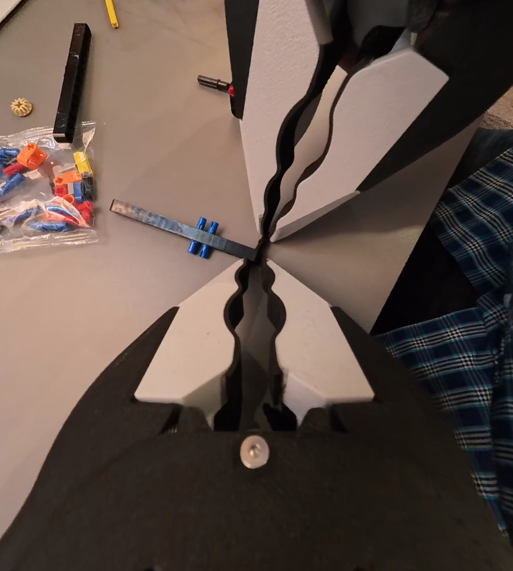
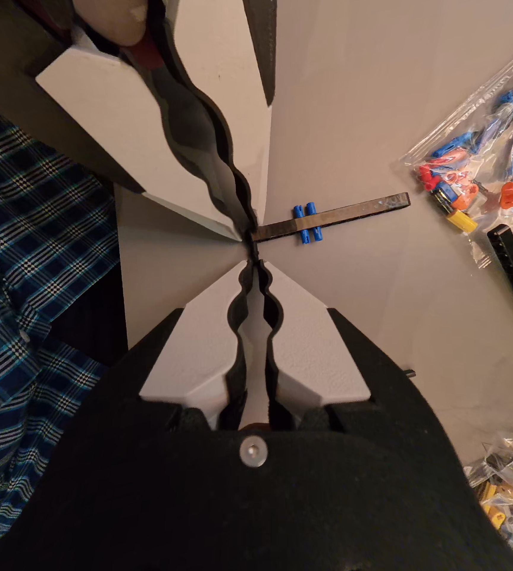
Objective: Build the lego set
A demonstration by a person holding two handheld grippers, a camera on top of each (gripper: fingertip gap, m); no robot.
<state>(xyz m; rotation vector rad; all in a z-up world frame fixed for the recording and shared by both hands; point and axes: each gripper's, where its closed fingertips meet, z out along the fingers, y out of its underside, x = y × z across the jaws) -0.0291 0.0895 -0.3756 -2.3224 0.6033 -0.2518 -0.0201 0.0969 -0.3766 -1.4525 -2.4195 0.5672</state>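
A black lego beam [image 1: 168, 224] with two blue pins [image 1: 202, 236] through it is held above the grey table. My left gripper [image 1: 253, 262] is shut on its near end. My right gripper [image 2: 253, 262] is shut, tip to tip with the left gripper [image 2: 246, 230]. A small dark part shows between its tips and the beam's [image 2: 341, 216] end; what it is cannot be told. The blue pins [image 2: 307, 222] sit close to the held end. The right gripper [image 1: 264, 242] comes in from the top of the left wrist view.
A clear bag of coloured lego parts [image 1: 26, 191] [image 2: 481, 148] lies beyond the beam. A longer black beam [image 1: 73, 83], a tan gear [image 1: 22, 107], a yellow axle [image 1: 111, 14] and a black pin [image 1: 213, 82] lie loose. A second bag [image 2: 512, 482] lies near the right gripper. A person's plaid shirt [image 1: 481, 278] is at the table edge. Both grippers' tips are roughly 20 centimeters from the tan gear [image 1: 22, 107].
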